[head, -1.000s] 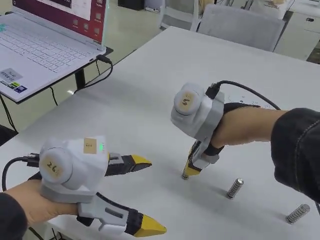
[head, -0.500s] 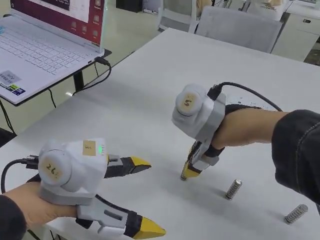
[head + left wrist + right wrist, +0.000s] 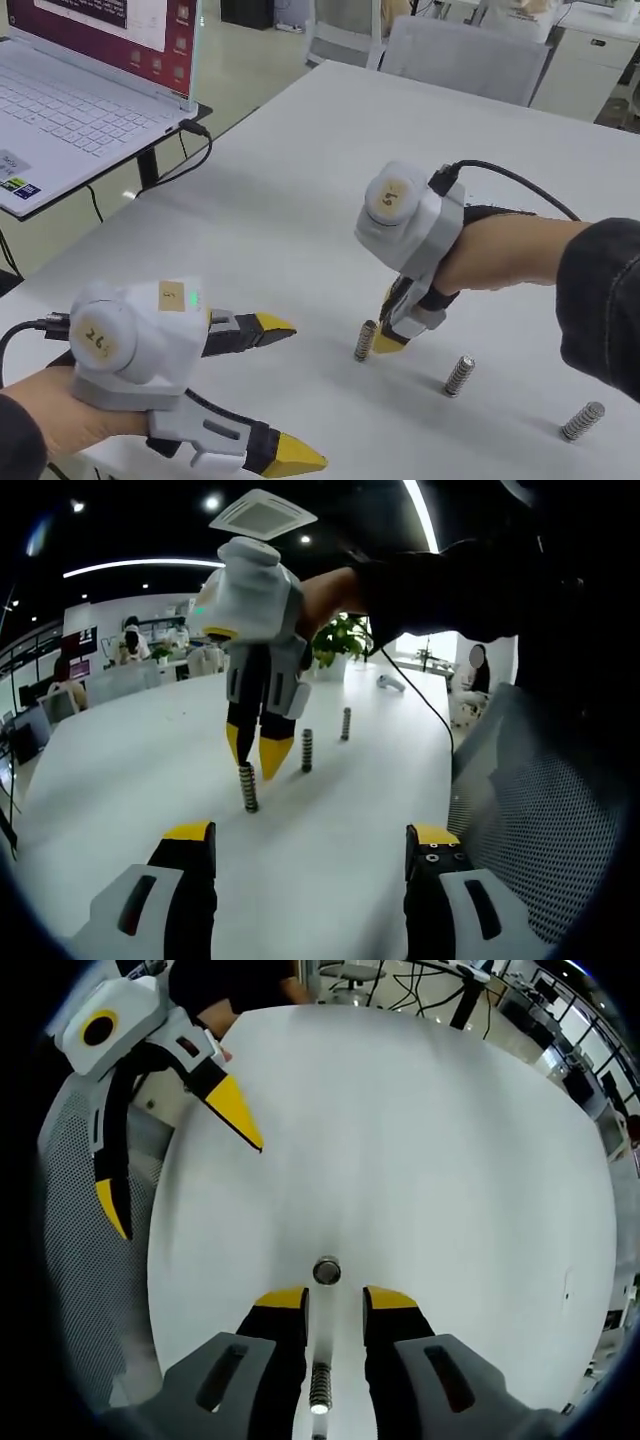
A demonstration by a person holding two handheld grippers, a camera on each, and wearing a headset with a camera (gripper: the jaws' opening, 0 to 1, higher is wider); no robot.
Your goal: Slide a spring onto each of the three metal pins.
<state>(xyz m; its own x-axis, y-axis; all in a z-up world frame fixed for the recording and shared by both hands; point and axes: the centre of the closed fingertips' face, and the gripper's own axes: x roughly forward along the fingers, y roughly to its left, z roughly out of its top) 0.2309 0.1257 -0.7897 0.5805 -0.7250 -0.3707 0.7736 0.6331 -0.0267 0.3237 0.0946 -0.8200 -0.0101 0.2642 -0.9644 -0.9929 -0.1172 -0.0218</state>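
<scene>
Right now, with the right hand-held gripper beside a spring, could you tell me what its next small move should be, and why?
Probably lift the right hand-held gripper up and away from the left spring. Its jaws stand apart, with that spring just ahead of the tips, ungripped, and the middle spring and right spring also stand on the table.

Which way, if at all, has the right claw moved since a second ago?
Yes. The right claw has shifted off the nearest upright spring, now exposed beside it, toward the middle spring.
</scene>
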